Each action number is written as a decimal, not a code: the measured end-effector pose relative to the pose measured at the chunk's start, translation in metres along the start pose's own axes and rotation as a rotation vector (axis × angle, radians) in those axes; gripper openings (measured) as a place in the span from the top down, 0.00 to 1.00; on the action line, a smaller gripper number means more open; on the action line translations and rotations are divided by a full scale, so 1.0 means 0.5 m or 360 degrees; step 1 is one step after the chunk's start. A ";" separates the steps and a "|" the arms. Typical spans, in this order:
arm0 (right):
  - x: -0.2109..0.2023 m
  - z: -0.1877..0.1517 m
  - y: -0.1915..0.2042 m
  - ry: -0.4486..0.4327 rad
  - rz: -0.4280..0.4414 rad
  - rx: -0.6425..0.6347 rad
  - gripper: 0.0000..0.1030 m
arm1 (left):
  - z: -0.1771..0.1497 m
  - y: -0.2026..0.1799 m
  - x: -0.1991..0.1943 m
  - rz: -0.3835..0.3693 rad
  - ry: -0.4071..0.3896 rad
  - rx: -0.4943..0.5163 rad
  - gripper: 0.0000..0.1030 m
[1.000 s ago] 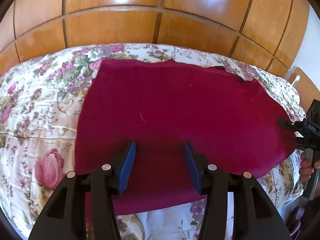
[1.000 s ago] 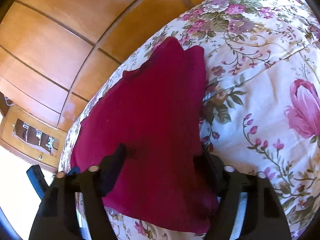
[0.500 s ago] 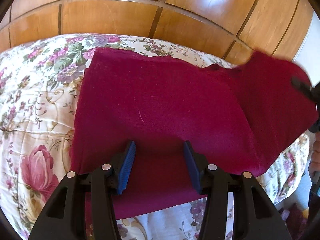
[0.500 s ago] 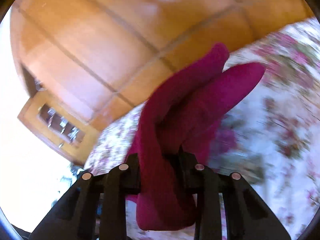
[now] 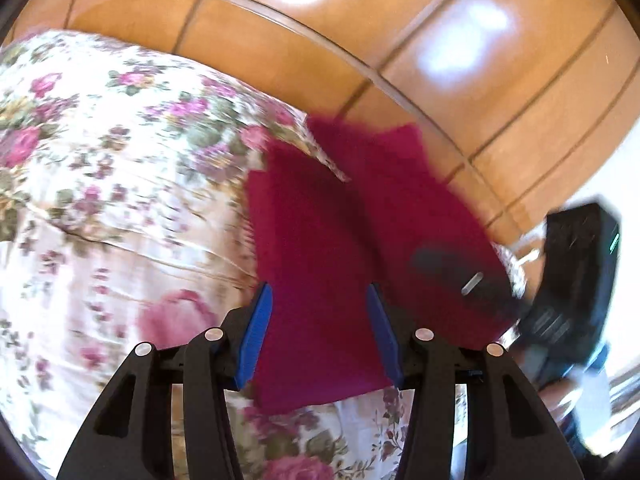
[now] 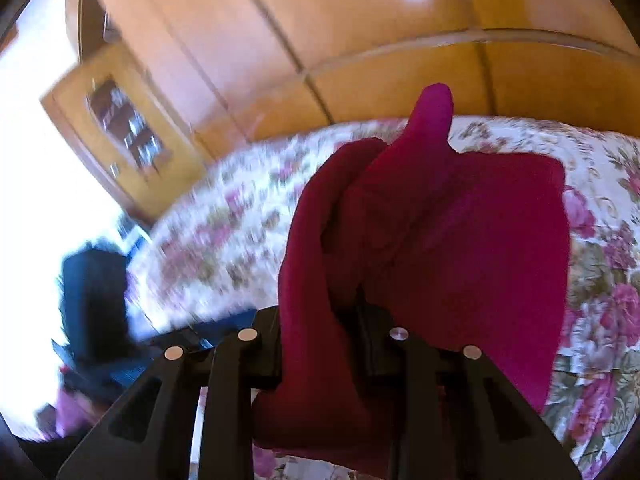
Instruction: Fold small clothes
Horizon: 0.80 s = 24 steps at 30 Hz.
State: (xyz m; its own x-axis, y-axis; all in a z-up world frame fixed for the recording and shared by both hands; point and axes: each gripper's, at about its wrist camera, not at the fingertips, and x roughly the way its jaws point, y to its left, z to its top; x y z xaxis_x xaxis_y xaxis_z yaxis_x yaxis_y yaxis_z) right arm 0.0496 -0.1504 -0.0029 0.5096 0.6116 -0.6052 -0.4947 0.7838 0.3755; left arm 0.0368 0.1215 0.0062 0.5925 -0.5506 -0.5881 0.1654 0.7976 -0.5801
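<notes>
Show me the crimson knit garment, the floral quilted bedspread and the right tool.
crimson knit garment point(image 5: 316, 240): left wrist view, flat middle.
floral quilted bedspread point(image 5: 120, 184): left wrist view, bare patch.
right tool point(image 6: 320, 332): right wrist view, between its fingertips.

Quick count: one dark red knit garment point(image 5: 320, 240), bunched up on the right. One floral quilted bedspread point(image 5: 100, 200) with pink roses under it. Two black two-finger grippers, the left gripper point(image 5: 320, 332) with blue pads and the right gripper point(image 6: 320, 340). One wooden glass-front cabinet point(image 6: 120, 132), far left.
</notes>
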 end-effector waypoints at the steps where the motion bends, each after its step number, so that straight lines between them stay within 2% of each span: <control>1: 0.021 -0.007 0.010 0.0026 -0.0035 -0.0044 0.71 | 0.006 0.011 -0.009 -0.0017 -0.0009 -0.0037 0.53; 3: 0.056 -0.021 0.024 0.0073 -0.0052 -0.0124 0.57 | 0.022 0.037 -0.024 -0.0068 -0.0029 -0.0130 0.53; 4: 0.065 -0.028 0.028 0.0083 -0.0020 -0.0143 0.54 | 0.028 0.044 -0.030 -0.0089 -0.0037 -0.0166 0.53; 5: 0.068 -0.030 0.036 0.0083 0.0004 -0.0159 0.47 | 0.034 0.048 -0.034 -0.0106 -0.0039 -0.0185 0.53; 6: 0.072 -0.032 0.039 0.0076 0.0034 -0.0176 0.34 | 0.041 0.050 -0.036 -0.0127 -0.0037 -0.0196 0.53; 8: 0.059 -0.041 0.053 0.0077 0.0148 -0.0194 0.23 | 0.049 0.047 -0.034 -0.0151 -0.0027 -0.0191 0.53; 10: 0.026 -0.048 0.060 0.0058 0.0225 -0.0228 0.24 | 0.060 0.038 -0.028 -0.0176 -0.0008 -0.0178 0.53; 14: -0.035 -0.083 0.068 0.0029 0.0259 -0.0210 0.24 | 0.079 0.018 -0.011 -0.0231 0.0037 -0.0166 0.53; 18: -0.098 -0.120 0.019 -0.0008 0.0152 -0.0133 0.24 | 0.100 0.007 0.033 -0.0287 0.0153 -0.0220 0.53; 20: -0.125 -0.139 -0.007 -0.0029 0.0079 -0.0083 0.24 | 0.107 0.003 0.054 -0.0288 0.0194 -0.0237 0.46; 21: -0.137 -0.143 -0.013 -0.0040 0.0048 -0.0073 0.24 | 0.109 0.001 0.068 -0.0298 0.0231 -0.0247 0.46; 23: -0.157 -0.154 -0.023 -0.0067 -0.0036 -0.0054 0.24 | 0.110 0.000 0.094 -0.0208 0.0283 -0.0261 0.46; 24: -0.160 -0.154 -0.024 -0.0077 -0.0065 -0.0052 0.24 | 0.109 -0.001 0.101 -0.0200 0.0304 -0.0258 0.46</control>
State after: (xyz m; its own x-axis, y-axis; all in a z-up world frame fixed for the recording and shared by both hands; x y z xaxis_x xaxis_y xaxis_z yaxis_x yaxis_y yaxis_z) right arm -0.0394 -0.2171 -0.0132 0.5628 0.5844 -0.5846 -0.4954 0.8046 0.3275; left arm 0.1097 0.1065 0.0074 0.4133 -0.6914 -0.5927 0.0909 0.6789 -0.7286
